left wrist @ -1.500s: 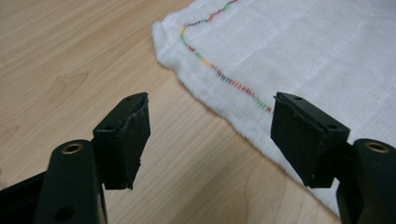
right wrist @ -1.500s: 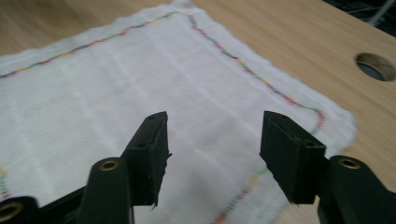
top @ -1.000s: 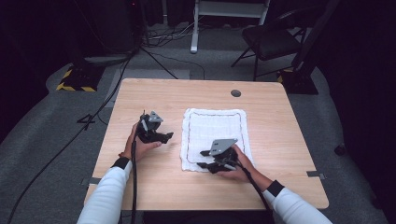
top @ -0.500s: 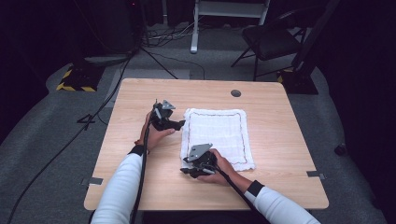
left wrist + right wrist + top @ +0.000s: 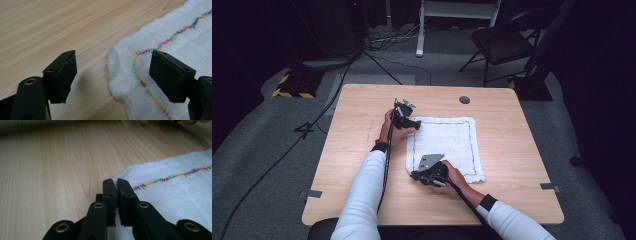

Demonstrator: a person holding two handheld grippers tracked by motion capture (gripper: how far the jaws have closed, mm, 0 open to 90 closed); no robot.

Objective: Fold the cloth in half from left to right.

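Note:
A white cloth (image 5: 447, 142) with a coloured stitched border lies flat on the wooden table (image 5: 522, 150). My left gripper (image 5: 414, 122) is at the cloth's far left corner. In the left gripper view its jaws stand open (image 5: 113, 55) low over that corner of the cloth (image 5: 175, 50), one on each side of its edge. My right gripper (image 5: 414, 175) is at the near left corner. Its jaws have just been closing and now pinch (image 5: 114, 181) the corner of the cloth (image 5: 175, 192).
A round grommet hole (image 5: 464, 99) sits near the table's far edge. Grey tape marks (image 5: 313, 194) lie at the near left and right edges. A chair (image 5: 504, 45) and cables (image 5: 337, 90) are on the floor beyond the table.
The left gripper moved away from the person and rightward to the cloth's far left corner. The right gripper shifted left to the near left corner and closed on it.

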